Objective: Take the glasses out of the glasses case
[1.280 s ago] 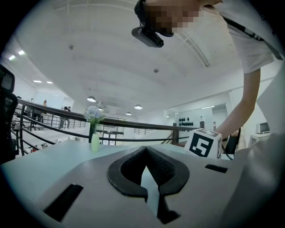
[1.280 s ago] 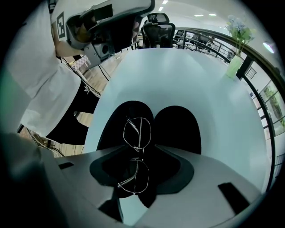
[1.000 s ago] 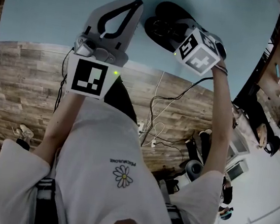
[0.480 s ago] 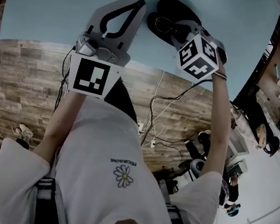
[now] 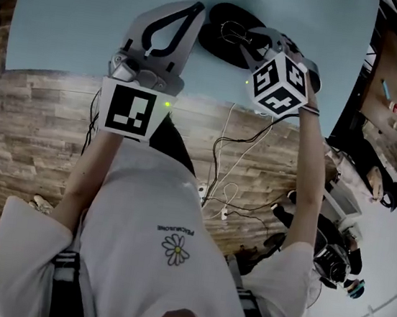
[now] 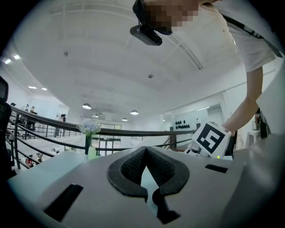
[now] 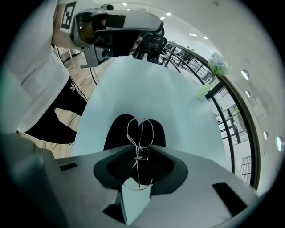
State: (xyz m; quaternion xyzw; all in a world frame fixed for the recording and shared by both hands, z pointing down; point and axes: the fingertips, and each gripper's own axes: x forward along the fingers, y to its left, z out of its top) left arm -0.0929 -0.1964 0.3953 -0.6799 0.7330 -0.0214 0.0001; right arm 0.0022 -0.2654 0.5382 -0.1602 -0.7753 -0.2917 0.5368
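Observation:
The open black glasses case [image 5: 217, 41] lies on the pale blue table [image 5: 79, 15], both halves showing [image 7: 116, 129]. My right gripper [image 5: 251, 44] points steeply down over it, shut on the thin wire-framed glasses [image 7: 140, 133], which hang folded between its pads just above the case. In the head view the glasses [image 5: 234, 30] show as a faint wire loop at the gripper's tip. My left gripper [image 5: 196, 7] is held level to the left of the case, fingertips together with nothing between them [image 6: 144, 150].
A small vase of flowers [image 7: 213, 71] stands near the table's far edge by a railing [image 6: 53, 127]. The table's near edge runs just below both grippers. Cables [image 5: 234, 166] trail over the wooden floor beneath.
The right gripper has closed on the glasses and lifted them out of the case. Both grippers have risen a little.

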